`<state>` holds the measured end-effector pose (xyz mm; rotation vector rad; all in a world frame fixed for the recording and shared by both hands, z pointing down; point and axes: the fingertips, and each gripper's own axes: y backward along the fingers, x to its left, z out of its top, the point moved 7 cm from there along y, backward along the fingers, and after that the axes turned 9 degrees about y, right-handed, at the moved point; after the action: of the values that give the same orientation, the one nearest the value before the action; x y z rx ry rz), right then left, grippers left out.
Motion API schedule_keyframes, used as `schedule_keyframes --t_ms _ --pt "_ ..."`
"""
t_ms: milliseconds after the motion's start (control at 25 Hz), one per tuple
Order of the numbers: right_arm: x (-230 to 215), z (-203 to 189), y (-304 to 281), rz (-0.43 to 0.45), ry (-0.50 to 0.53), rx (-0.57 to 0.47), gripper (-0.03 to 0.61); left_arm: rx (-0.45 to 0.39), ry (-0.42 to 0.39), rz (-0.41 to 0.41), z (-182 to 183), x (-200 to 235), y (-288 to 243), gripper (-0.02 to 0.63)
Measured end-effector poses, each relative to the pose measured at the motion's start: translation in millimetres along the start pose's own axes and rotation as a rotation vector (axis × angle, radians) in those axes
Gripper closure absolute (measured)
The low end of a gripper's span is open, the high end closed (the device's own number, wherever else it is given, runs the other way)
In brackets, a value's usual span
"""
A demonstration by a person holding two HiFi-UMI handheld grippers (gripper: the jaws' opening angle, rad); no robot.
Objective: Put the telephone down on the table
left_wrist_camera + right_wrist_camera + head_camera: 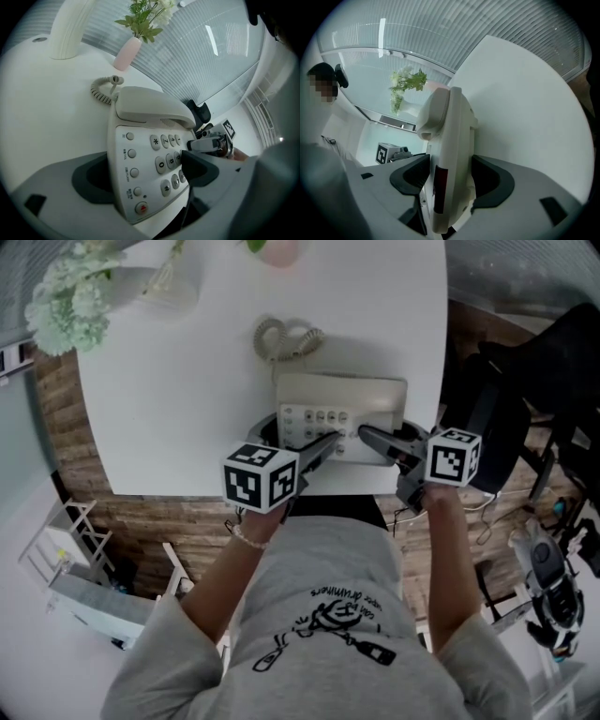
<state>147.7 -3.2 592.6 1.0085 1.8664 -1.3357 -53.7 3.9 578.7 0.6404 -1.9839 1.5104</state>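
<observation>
We find telephone [342, 407] crosswise at counter [169, 399] edge: right gripper [375, 440] jaws pinch its right end, left gripper [321, 442] jaws released over keypad [164, 157].

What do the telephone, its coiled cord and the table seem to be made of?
The telephone: probably moulded plastic, off-white, satin; its rounded edges carry soft highlights. The cord: likely plastic-sheathed, same colour, wound in tight springy coils. The table: smooth white top with a faint sheen, perhaps laminate or painted board; I cannot tell which.
</observation>
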Motion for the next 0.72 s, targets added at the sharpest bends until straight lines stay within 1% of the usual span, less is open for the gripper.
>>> schedule_keyframes --t_ms 200,400,600,720 --pt "3.4 2.1 -0.9 -0.001 -0.002 -0.014 0.285 -0.003 -0.005 0.030 -0.9 -1.1 -0.6 0.175" --pt "3.0 1.7 -0.6 -0.020 -0.003 -0.006 0.284 -0.006 -0.012 0.052 -1.2 -1.5 -1.0 0.170" --pt "0.1 -0.4 -0.8 -0.042 0.007 0.010 0.284 -0.004 -0.028 0.094 -2.6 -0.8 -1.9 0.161" --pt "-1.8 -1.9 0.0 -0.044 -0.002 0.008 0.284 -0.008 -0.026 0.101 -3.0 -1.3 -2.2 0.160"
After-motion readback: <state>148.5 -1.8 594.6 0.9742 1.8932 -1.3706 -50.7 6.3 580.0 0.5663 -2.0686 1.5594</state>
